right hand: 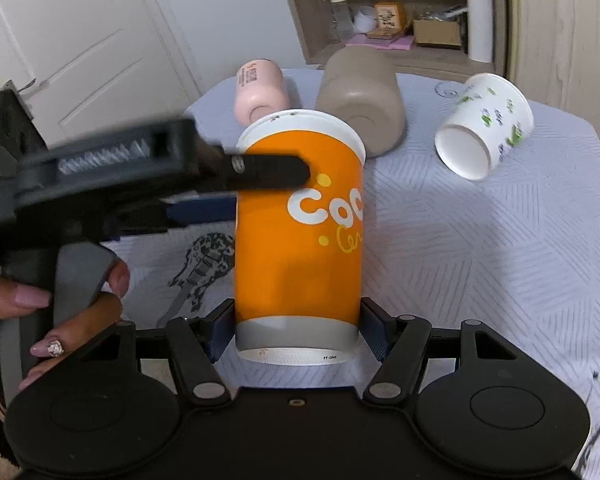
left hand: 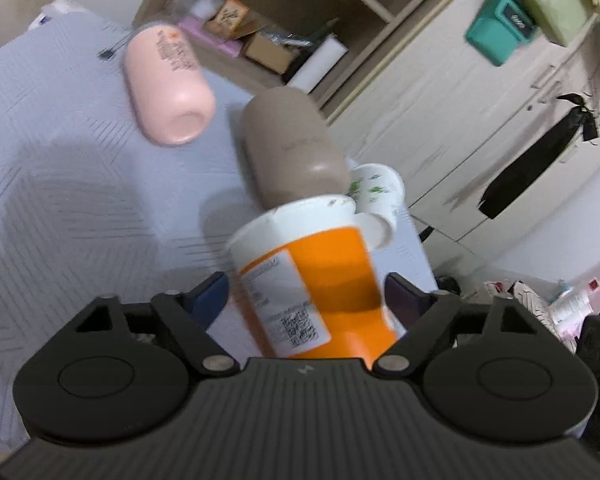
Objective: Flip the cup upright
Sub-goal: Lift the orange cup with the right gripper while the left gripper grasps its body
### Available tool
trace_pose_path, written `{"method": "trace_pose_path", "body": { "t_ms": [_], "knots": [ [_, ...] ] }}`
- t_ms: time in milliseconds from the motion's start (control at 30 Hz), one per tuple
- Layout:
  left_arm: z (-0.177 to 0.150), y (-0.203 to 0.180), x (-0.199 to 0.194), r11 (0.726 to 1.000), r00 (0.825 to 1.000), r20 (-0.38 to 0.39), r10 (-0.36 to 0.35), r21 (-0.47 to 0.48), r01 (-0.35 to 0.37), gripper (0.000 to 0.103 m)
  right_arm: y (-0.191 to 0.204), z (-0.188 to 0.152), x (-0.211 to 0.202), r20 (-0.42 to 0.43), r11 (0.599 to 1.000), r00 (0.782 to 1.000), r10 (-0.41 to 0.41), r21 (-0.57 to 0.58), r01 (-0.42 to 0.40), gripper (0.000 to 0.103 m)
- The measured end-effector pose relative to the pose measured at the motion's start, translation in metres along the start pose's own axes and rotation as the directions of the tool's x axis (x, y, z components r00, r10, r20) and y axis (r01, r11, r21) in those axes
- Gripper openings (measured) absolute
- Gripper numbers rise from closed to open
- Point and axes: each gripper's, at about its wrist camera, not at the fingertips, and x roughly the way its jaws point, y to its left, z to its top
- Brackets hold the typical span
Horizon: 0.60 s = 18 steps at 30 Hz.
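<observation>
- Orange cup (right hand: 298, 236): stands nearly upright on the pale quilted worktop (right hand: 480, 248), wide white rim uppermost and grey base band lowest, leaning slightly; judged to be close to the end of the flip, though whether the base bears fully on the cloth cannot be told
- Right gripper (right hand: 298, 332): fingers (right hand: 374, 330) set either side of the orange cup's base band, narrowly parted; contact with the wall cannot be confirmed from this view
- Left gripper (right hand: 236, 184): reaches level from the side, its fingers (right hand: 268, 176) closed across the orange cup just below the rim; the left wrist view shows the orange cup (left hand: 320, 280) filling the gap between both pads
- Left hand (right hand: 56, 300): wrapped round the handle, trigger finger curled, wrist held roughly horizontal
- Advice for the step: settle the base flat before loosening either grip, release the upper hold first, then draw straight back so the thin paper wall is not crushed or tipped
- Behind the orange cup: pink bottle (right hand: 260, 88) and taupe container (right hand: 362, 96) lie on their sides; to its right a white printed cup (right hand: 486, 126) lies tipped, mouth toward the camera
</observation>
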Motion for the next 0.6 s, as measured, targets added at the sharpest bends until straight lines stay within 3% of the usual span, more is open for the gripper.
{"method": "trace_pose_path", "body": {
  "t_ms": [167,333,400,600],
  "knots": [
    [0.003,0.015,0.004,0.996,0.997,-0.038,-0.061,-0.065,0.059,0.08,-0.004,0.013,-0.004,-0.017,0.996,0.999,0.046,-0.075,-0.047,0.082],
    [0.003,0.026,0.012,0.984,0.99,-0.077,-0.116,-0.146,0.104,0.08,-0.008,0.034,0.0,-0.027,0.994,0.998,0.064,-0.084,-0.066,0.082],
    [0.002,0.027,0.013,0.98,0.988,-0.08,-0.135,-0.16,0.121,0.073,-0.016,0.041,0.007,-0.044,0.995,0.996,0.077,-0.06,-0.079,0.079],
    [0.001,0.023,0.012,0.981,0.986,-0.063,-0.155,-0.131,0.146,0.071,-0.026,0.044,0.011,-0.053,0.991,0.991,0.125,-0.031,-0.127,0.077]
  ]
}}
